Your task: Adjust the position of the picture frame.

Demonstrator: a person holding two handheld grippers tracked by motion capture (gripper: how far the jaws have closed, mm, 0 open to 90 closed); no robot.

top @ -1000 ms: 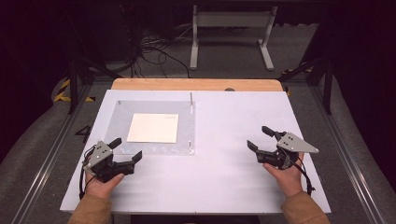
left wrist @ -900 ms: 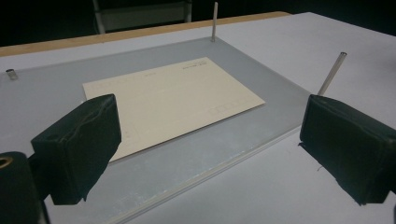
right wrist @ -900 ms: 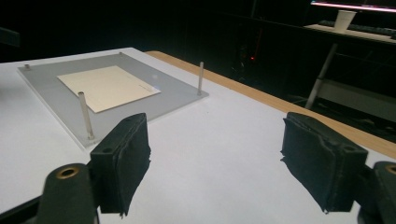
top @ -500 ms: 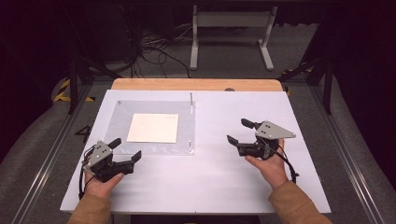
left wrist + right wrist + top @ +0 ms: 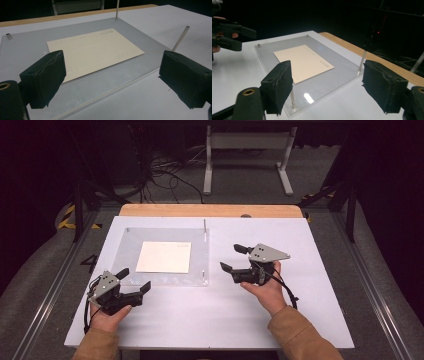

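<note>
We see the cream card (image 5: pixel 164 257) lying on the clear plate (image 5: pixel 200 270) left of frame centre; the left gripper (image 5: pixel 134 280) lower left and the right gripper (image 5: pixel 234 257) just right of the plate both gape wide, holding nothing.

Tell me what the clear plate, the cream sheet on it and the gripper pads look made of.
Clear plate: likely acrylic, glossy; it mirrors a light and its cut edge looks frosted. Cream sheet: thin matte paper or card with faint print. Pads of the hand-held gripper: black, dull, slightly wrinkled, probably foam or soft rubber.
</note>
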